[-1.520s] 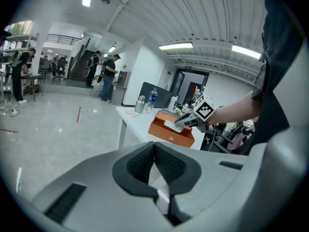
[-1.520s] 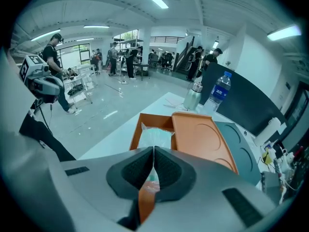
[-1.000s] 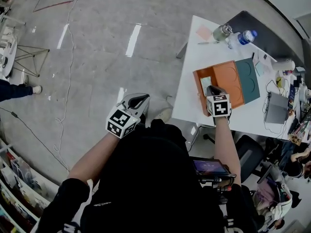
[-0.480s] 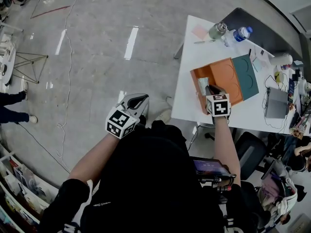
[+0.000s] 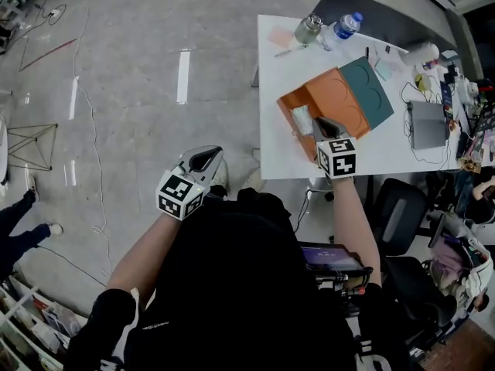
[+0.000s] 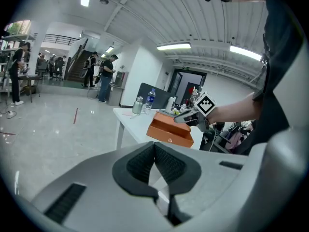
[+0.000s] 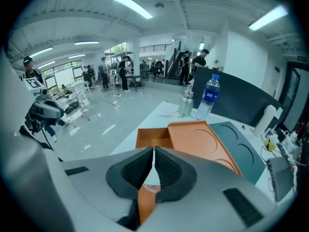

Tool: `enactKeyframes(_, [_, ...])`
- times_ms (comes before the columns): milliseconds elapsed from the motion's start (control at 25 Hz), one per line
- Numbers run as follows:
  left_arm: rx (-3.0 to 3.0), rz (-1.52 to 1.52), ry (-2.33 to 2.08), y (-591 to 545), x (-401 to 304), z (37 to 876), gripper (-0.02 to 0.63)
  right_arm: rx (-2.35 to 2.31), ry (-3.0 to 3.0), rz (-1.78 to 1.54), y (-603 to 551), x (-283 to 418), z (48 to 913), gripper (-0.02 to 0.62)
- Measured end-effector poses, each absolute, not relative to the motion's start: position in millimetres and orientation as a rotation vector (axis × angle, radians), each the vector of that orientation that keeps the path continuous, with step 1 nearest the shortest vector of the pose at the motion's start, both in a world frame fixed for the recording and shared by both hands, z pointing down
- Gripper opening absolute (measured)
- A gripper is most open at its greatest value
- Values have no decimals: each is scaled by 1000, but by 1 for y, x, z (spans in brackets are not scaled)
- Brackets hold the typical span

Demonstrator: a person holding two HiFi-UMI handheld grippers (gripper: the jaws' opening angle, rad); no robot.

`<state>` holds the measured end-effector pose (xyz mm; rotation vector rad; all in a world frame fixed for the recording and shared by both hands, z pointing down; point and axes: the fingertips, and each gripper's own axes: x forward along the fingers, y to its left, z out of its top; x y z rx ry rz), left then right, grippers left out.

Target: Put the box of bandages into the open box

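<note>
The open orange box [image 5: 329, 99] lies on the white table [image 5: 277, 149], its orange lid folded back beside a teal panel [image 5: 367, 91]. A pale box of bandages [image 5: 302, 120] rests inside it at the left end. My right gripper [image 5: 325, 126] hovers over the box's near wall, jaws shut and empty. In the right gripper view, my right gripper [image 7: 153, 151] points along the orange box [image 7: 152, 138], with a pale corner showing below the jaws. My left gripper [image 5: 203, 161] hangs off the table over the floor, shut and empty. The left gripper view looks past my left gripper [image 6: 154, 146] toward the orange box [image 6: 170, 131].
A steel flask [image 5: 309, 29] and a water bottle [image 5: 344, 25] stand at the table's far edge, next to a pink note [image 5: 280, 37]. A grey device [image 5: 429, 124] and cables sit to the right. An office chair [image 5: 394, 215] stands under the near edge.
The head view has swung, so the table sits higher and further left. The right gripper stays shut over the box's near wall, slightly further from the bandage box. The left gripper hardly moved.
</note>
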<state>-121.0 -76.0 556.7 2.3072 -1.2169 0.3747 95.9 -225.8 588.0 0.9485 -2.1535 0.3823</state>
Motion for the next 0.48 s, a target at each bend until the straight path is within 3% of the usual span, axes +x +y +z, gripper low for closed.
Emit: enactKeyframes(480, [2467,388,-1012,-99,-94,552,9,1203,-2317,473,-190,125,550,29])
